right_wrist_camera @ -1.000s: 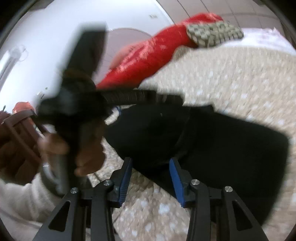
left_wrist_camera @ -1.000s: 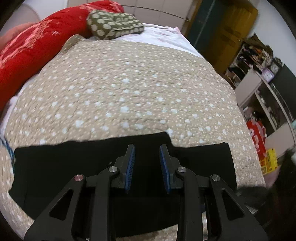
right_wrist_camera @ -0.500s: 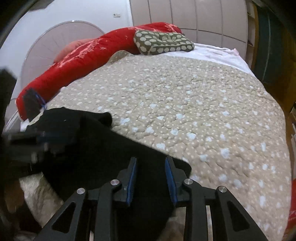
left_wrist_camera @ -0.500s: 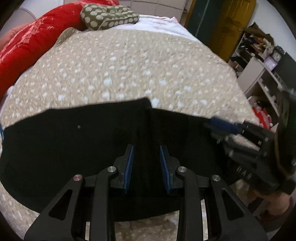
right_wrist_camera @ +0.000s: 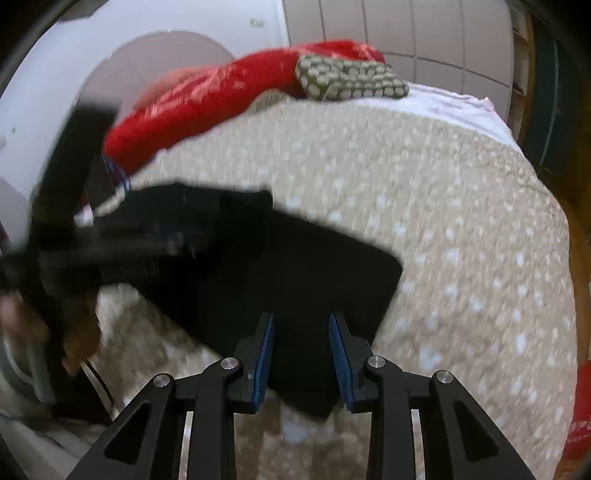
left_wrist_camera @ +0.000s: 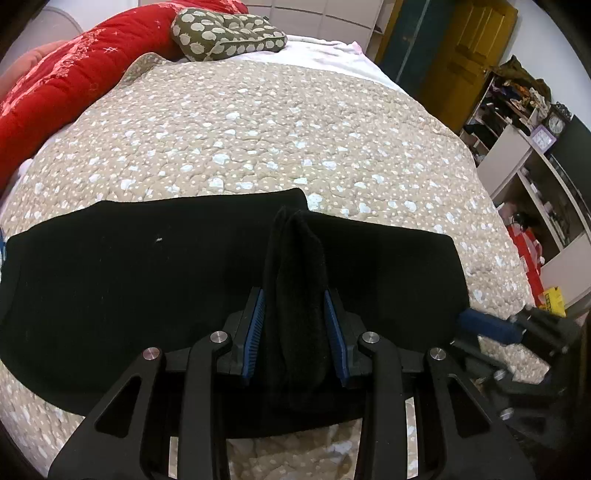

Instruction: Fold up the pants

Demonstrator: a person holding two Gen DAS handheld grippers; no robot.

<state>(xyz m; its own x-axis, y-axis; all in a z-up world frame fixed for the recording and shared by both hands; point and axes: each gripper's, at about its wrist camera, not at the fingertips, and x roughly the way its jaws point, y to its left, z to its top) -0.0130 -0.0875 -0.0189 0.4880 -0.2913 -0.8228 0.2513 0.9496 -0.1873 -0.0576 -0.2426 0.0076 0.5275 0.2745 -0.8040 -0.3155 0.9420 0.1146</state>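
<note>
the left claw (left_wrist_camera: 294, 330) grips a raised ridge of the black pants (left_wrist_camera: 110, 280); the cloth stands up between its two blue pads (left_wrist_camera: 255, 332) and fills the gap. the right claw (right_wrist_camera: 301, 354) has its blue pads on both sides of the near corner of the pants (right_wrist_camera: 295, 280), but this view is blurred, so i cannot tell if it pinches the cloth or only hovers over it. in the left view the right claw shows at the right end of the pants, low by the bed edge.

the pants lie flat across the near part of the bed (left_wrist_camera: 277, 129), on a beige spotted quilt. at the far end of the bed a red blanket (left_wrist_camera: 66, 77) lies beside a green spotted pillow (left_wrist_camera: 225, 33). shelves (left_wrist_camera: 528, 122) stand to the right of the bed.
</note>
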